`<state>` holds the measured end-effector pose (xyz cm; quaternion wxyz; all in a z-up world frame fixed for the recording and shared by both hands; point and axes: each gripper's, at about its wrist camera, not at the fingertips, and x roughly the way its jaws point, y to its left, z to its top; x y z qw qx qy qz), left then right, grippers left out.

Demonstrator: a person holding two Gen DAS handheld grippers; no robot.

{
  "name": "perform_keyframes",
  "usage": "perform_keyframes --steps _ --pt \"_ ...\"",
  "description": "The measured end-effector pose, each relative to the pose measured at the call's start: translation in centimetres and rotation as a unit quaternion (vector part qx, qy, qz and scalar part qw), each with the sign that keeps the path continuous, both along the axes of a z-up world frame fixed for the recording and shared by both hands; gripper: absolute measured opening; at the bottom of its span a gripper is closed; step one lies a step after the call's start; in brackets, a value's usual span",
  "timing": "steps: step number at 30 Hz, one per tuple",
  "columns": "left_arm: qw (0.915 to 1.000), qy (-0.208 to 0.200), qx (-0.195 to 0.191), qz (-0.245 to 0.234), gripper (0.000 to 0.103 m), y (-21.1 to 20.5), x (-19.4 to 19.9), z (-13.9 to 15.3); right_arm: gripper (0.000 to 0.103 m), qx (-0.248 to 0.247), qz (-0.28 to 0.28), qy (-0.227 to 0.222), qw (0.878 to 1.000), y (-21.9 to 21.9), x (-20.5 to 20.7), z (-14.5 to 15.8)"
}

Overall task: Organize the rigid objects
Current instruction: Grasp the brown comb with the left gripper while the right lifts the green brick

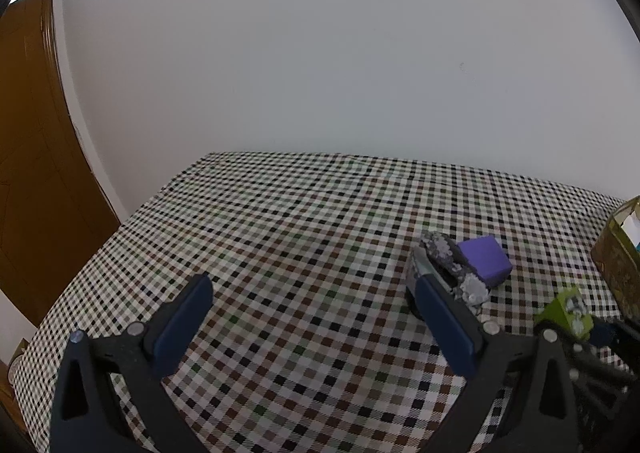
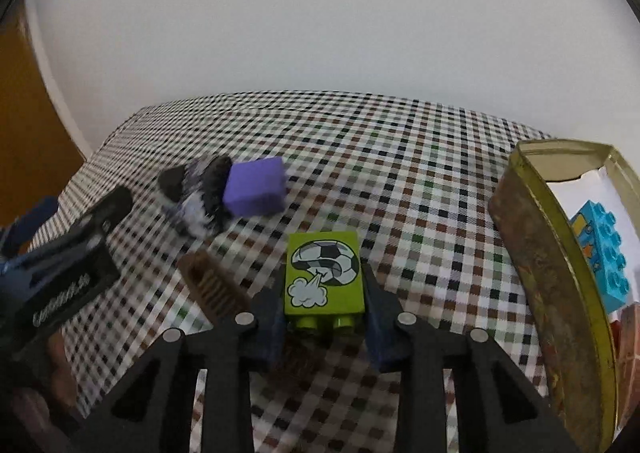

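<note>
In the right wrist view my right gripper [image 2: 325, 293] is shut on a lime-green toy brick [image 2: 323, 277] printed with a football, both blue pads pressing its sides just above the checked cloth. The same green brick [image 1: 566, 311] shows at the right of the left wrist view. My left gripper [image 1: 312, 311] hangs open over bare cloth, nothing between its fingers. Past its right finger lie a purple block [image 1: 486, 259] and a grey speckled rock-like piece [image 1: 448, 261]; the purple block [image 2: 256, 187] and the grey piece [image 2: 198, 197] also show in the right wrist view.
A gold tin box [image 2: 560, 277] stands open at the right, holding a light-blue studded brick [image 2: 602, 253] and a reddish piece. A brown ridged piece [image 2: 214, 287] lies left of my right gripper. The checked tablecloth [image 1: 300, 221] meets a white wall; a wooden door [image 1: 32, 173] is at left.
</note>
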<state>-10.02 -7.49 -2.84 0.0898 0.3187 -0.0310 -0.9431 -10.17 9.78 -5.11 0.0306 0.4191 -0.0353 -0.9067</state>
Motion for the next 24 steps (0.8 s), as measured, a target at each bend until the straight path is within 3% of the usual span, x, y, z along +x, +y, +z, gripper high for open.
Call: perform_keyframes --steps 6,10,17,21,24 --pt "0.9998 -0.010 0.008 0.014 0.102 -1.7 -0.7 -0.7 0.034 -0.016 0.030 0.000 0.999 -1.6 2.6 0.6" --pt "0.9997 -0.016 0.014 0.011 0.102 -2.1 -0.7 -0.9 0.034 -0.064 0.056 -0.004 0.996 -1.9 3.9 0.7" --pt "0.9986 -0.028 0.039 -0.023 0.100 -1.8 -0.4 -0.9 0.034 -0.090 0.007 0.022 0.996 1.5 4.7 1.5" --pt "0.9953 -0.032 0.055 -0.073 0.099 -0.1 0.9 -0.8 0.034 -0.042 -0.014 0.076 0.996 2.1 5.8 3.0" --pt "0.9927 -0.037 0.040 -0.107 0.099 1.7 2.0 -1.0 0.034 -0.012 -0.026 0.119 0.992 2.4 6.5 4.2"
